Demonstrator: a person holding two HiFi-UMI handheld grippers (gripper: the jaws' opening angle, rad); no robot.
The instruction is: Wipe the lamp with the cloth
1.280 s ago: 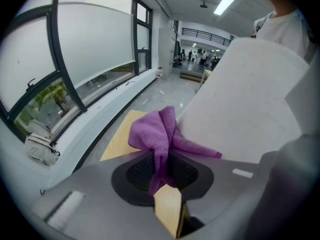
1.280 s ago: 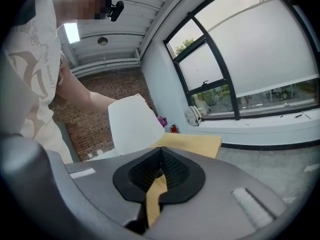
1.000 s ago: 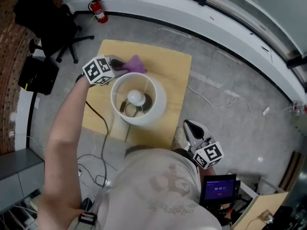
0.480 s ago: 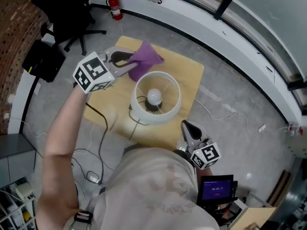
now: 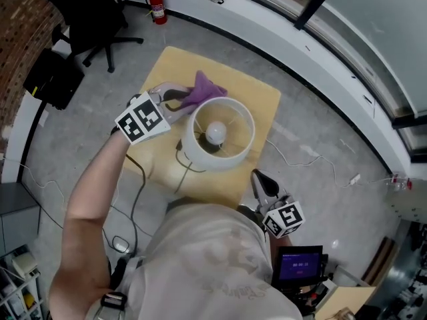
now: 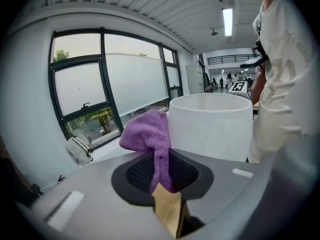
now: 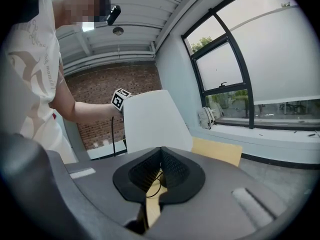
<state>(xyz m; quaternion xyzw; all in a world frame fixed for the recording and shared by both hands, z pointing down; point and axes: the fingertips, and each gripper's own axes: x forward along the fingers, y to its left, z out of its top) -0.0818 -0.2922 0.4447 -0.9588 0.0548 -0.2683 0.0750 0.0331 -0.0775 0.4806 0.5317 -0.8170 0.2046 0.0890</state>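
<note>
Between the jaws of your left gripper (image 6: 161, 156) a fold of the purple cloth (image 6: 145, 134) is pinched. The rest of it is bunched just beside the upper rim of the white-shaded lamp (image 6: 210, 126), and I cannot tell whether it touches. Your right gripper (image 7: 160, 156) has its jaws pressed together on nothing, off the table's near right corner. You have the cloth up at the lamp, but I judge most of the wiping is yet to do. The lamp stands mid-table on a small wooden table (image 5: 257, 92). Around it are a grey concrete floor (image 5: 320, 132), curved windows (image 5: 360, 32), a brick wall (image 5: 20, 19), an office chair (image 5: 87, 9) and a fire extinguisher (image 5: 158, 9).
</note>
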